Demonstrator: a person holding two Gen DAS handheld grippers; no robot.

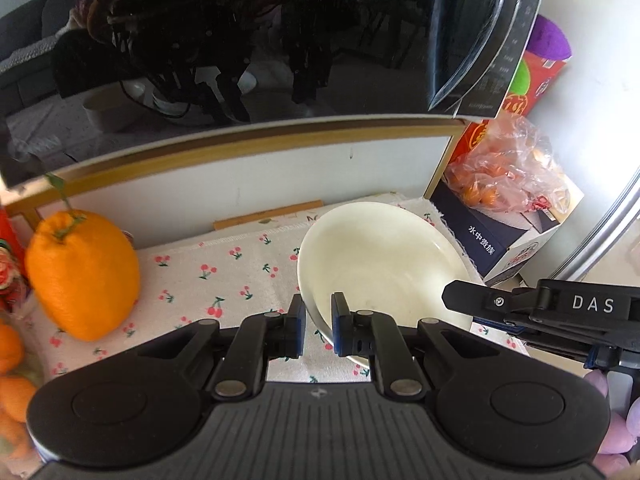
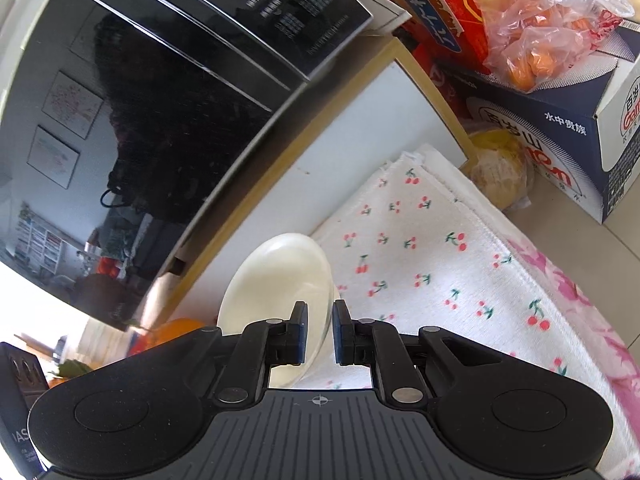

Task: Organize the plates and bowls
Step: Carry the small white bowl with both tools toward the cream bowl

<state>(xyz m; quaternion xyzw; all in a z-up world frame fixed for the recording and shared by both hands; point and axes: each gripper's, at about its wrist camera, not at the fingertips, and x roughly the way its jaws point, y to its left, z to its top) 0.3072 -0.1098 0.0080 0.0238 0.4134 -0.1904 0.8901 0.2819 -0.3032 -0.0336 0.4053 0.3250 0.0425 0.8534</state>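
Gripping the cream bowl (image 1: 384, 264) rim, left gripper (image 1: 319, 320) jaws pinch it over the cherry-print cloth (image 1: 224, 276). Only the right view shows right gripper (image 2: 320, 328) jaws pinching the bowl edge and a yellow fruit (image 2: 498, 168).

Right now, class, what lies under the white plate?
The white plate sits over a cherry-print cloth, which shows around it. The left gripper and right gripper both clamp its rim. Whatever lies directly beneath the plate is covered.
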